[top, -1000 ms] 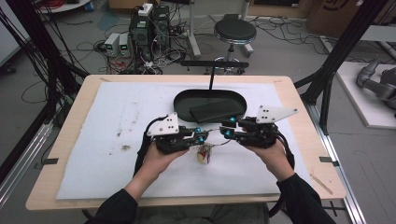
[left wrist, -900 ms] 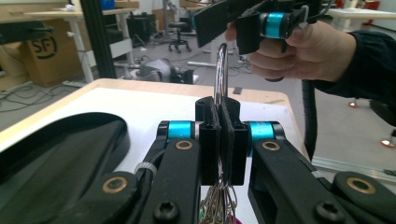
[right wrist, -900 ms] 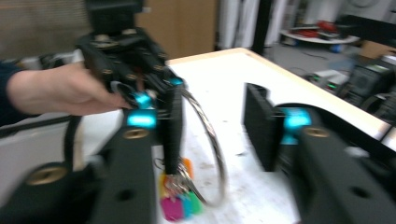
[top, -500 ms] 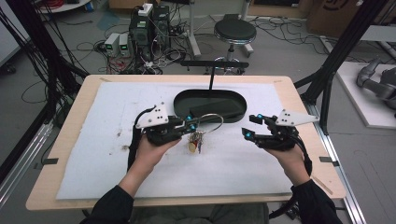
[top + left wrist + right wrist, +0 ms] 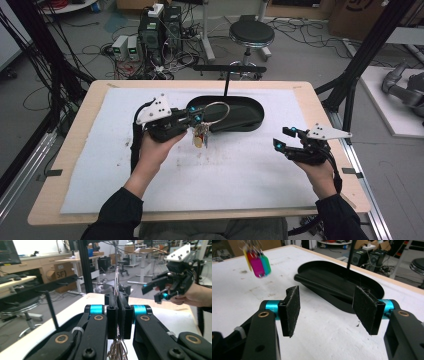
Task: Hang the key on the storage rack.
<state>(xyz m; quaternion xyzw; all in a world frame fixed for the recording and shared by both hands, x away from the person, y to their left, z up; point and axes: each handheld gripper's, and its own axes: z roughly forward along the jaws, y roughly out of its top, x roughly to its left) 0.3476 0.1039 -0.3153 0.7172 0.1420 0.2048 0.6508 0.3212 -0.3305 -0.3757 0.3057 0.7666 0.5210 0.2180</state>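
Keys (image 5: 201, 138) hang from the wire ring pinched in your left hand-held gripper (image 5: 196, 118), at centre frame beside the black tray (image 5: 250, 116). Your right hand-held gripper (image 5: 281, 140), at the right of the frame, has just been opening and holds nothing; the left is nearer the tray.

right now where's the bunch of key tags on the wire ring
In the high view the key tags hang from the wire ring clamped in the left hand-held gripper, left of centre, above the white mat just in front of the black oval tray.

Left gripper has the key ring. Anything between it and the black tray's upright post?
Nothing visible. The left gripper holds the key ring over the black tray's near end; the post stands beyond, and the right gripper is off to the side.
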